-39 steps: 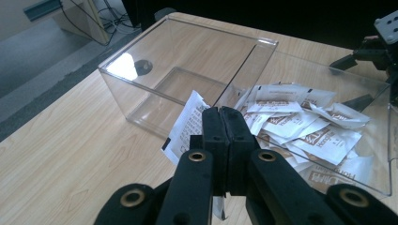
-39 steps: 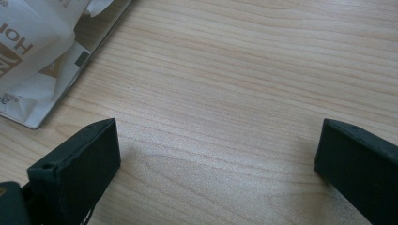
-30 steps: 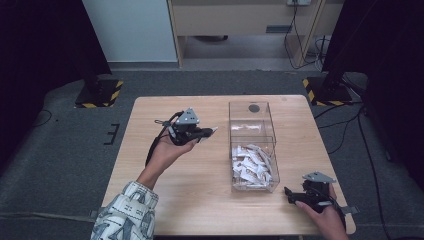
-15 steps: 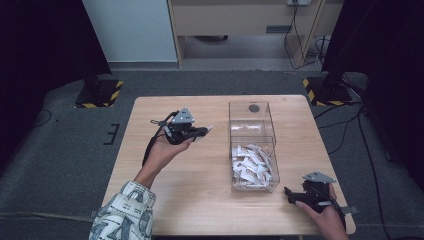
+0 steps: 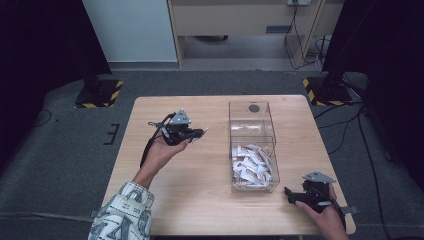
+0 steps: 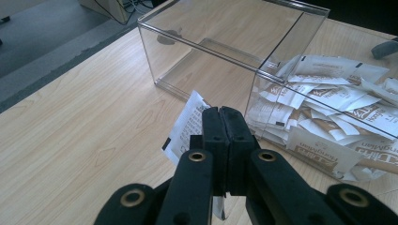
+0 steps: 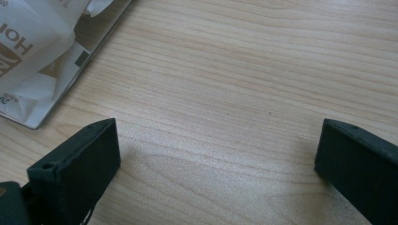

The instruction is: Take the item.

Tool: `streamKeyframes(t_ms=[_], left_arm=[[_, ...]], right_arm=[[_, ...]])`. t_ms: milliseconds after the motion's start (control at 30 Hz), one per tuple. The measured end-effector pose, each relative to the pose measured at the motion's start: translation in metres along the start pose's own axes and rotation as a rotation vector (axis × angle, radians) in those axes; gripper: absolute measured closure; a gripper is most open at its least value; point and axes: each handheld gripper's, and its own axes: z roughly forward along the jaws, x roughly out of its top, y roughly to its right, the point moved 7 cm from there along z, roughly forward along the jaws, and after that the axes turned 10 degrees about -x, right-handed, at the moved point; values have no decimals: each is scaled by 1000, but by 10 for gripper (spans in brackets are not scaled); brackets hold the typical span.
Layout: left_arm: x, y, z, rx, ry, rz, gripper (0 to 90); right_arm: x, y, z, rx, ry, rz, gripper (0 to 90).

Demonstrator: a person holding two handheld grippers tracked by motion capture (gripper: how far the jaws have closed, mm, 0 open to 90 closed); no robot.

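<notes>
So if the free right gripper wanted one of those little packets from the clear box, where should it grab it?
From above, I'd guess: the clear box is open-topped, and the packets lie loosely heaped in its near compartment. Pinch a raised edge or corner, thin and flat like the packet the left gripper clamps.

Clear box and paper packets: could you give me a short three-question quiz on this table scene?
1. True or false: the left gripper is shut on a packet.
2. Which section of the clear box holds the packets: near or far?
3. How do the right gripper's jaws stand: A open, B shut on a packet?

Key: 1 true. 2 near; the far section has none. 3 A, with only bare table between them.
</notes>
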Motion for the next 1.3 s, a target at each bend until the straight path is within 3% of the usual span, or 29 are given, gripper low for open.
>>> streamKeyframes(t_ms=[600, 1300], left_arm=[[-12, -17, 8, 29, -21, -34, 890], [-48, -24, 22, 40, -71, -69, 890]], right_arm=[[0, 0, 0, 0, 0, 0, 8], [0, 0, 0, 0, 0, 0, 8]])
